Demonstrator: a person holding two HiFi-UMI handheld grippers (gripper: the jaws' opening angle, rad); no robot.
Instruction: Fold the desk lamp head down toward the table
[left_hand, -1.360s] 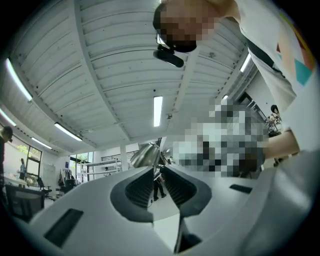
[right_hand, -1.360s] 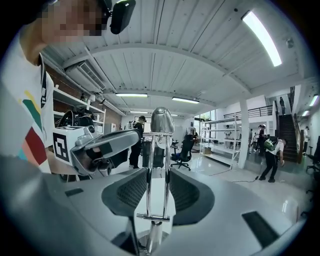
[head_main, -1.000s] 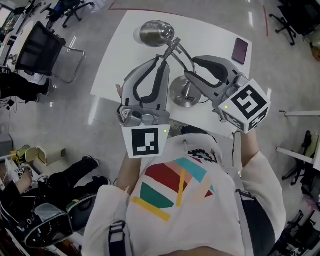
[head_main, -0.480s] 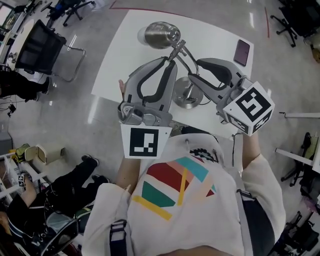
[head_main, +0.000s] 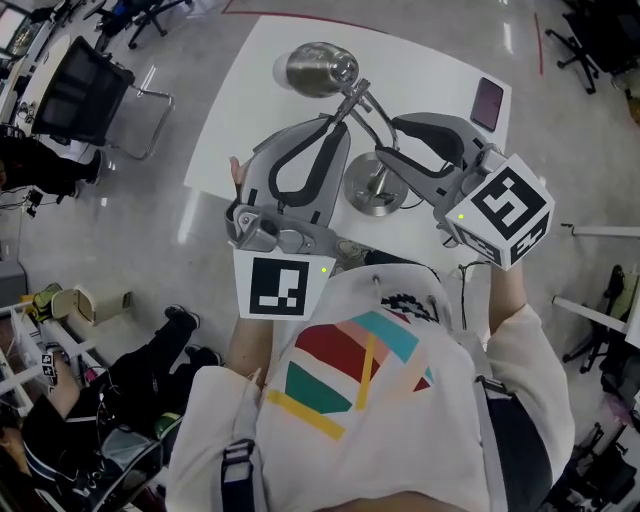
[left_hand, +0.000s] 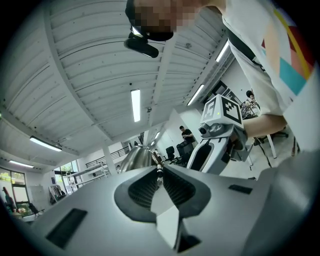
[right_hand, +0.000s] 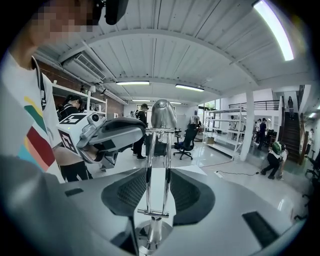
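A chrome desk lamp stands on the white table (head_main: 430, 60), its round base (head_main: 375, 190) near the front edge and its bell-shaped head (head_main: 315, 68) toward the far left. My left gripper (head_main: 343, 115) is shut on the thin arm joint just behind the head (left_hand: 135, 157); in the left gripper view the left gripper (left_hand: 159, 175) pinches that joint. My right gripper (head_main: 385, 152) is shut on the lower twin-rod arm above the base. In the right gripper view the rods (right_hand: 155, 165) run upright between the pads of the right gripper (right_hand: 156, 172), with the head (right_hand: 163, 114) on top.
A dark purple phone (head_main: 487, 100) lies at the table's far right corner. A black office chair (head_main: 85, 95) stands on the floor to the left. A person's legs (head_main: 150, 350) stretch out on the floor at lower left.
Both grippers keep their holds on the lamp. The lamp and grippers sit slightly further right in the view; the head's pose looks about the same.
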